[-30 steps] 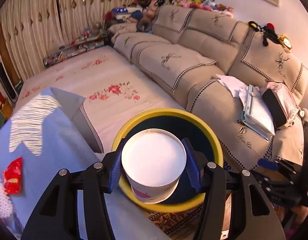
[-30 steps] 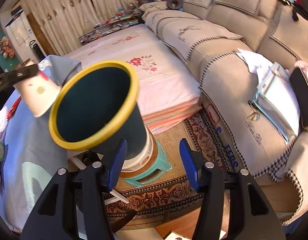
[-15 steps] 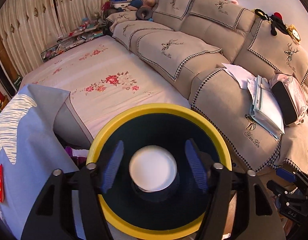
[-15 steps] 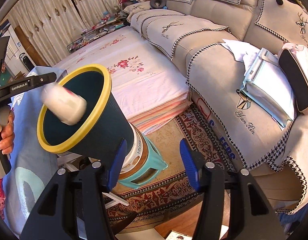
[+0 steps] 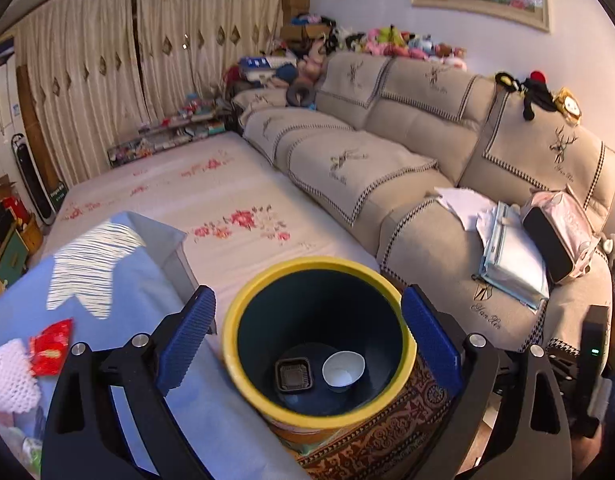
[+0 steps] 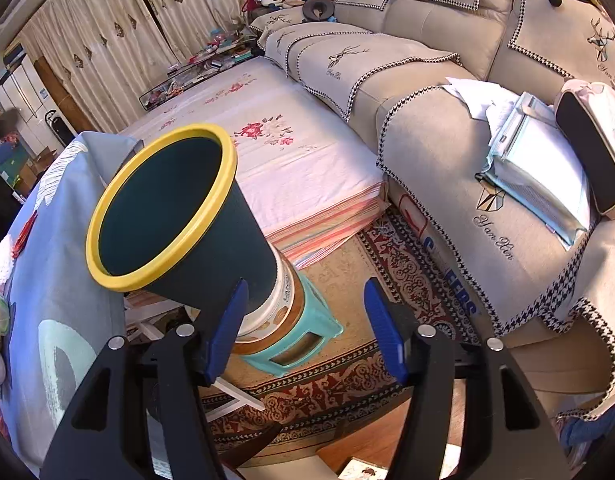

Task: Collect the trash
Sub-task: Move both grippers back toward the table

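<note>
**Operator:** Left wrist view: my left gripper hangs over the bin, fingers wide, holding nothing. A paper cup and a black tray lie on its bottom. My right gripper is also wide and empty.

**Supervisor:** Risks?

**Operator:** The bin sits stacked on a stool; a knock could topple it. The red wrapper, at lower left on the table, is thin and may slip from a pinch.

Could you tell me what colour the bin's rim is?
Yellow; the bin shows it best in the right wrist view.
</note>
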{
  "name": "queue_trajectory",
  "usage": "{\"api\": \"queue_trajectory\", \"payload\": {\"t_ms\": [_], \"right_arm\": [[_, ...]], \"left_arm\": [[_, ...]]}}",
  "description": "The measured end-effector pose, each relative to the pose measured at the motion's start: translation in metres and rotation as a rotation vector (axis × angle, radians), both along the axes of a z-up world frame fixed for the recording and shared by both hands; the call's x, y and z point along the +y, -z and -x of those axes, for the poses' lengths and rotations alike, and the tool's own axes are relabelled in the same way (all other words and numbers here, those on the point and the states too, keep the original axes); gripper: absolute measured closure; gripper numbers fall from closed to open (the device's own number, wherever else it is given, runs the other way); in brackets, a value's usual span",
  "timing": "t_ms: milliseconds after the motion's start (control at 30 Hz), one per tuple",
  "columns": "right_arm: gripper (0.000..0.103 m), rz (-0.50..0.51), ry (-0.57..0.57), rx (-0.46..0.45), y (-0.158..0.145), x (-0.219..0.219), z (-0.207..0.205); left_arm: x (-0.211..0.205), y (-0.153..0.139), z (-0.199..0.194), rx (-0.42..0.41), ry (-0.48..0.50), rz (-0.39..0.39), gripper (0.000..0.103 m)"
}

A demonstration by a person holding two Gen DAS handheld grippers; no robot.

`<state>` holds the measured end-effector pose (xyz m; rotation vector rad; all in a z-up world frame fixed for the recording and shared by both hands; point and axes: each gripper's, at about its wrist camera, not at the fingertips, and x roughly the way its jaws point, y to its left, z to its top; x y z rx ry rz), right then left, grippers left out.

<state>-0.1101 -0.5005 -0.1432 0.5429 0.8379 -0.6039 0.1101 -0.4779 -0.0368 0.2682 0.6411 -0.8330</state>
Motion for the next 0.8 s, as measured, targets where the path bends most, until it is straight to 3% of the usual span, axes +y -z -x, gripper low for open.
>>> {"api": "queue_trajectory", "payload": {"t_ms": [233, 400, 667, 800], "right_arm": [[0.044, 0.036, -0.018, -0.003, -0.014, 0.014, -0.013], [0.038, 0.081, -0.086, -0.04, -0.04, 0.043, -0.035], [0.035, 0.164, -0.306, -0.094, -0.088, 0.127, -0.092], [0.032, 0.201, -0.454, -0.15, -0.113, 0.185, -0.123]], "left_arm": [[0.095, -0.055, 0.032, -0.068, -0.044, 0.105, 0.005], [0.175, -0.075, 0.052, -0.166, -0.124, 0.091, 0.005], [0.316, -0.072, 0.059, -0.159, -0.344, 0.1, 0.005], [0.4, -0.06, 0.063, -0.168, -0.538, 0.08, 0.005]]}}
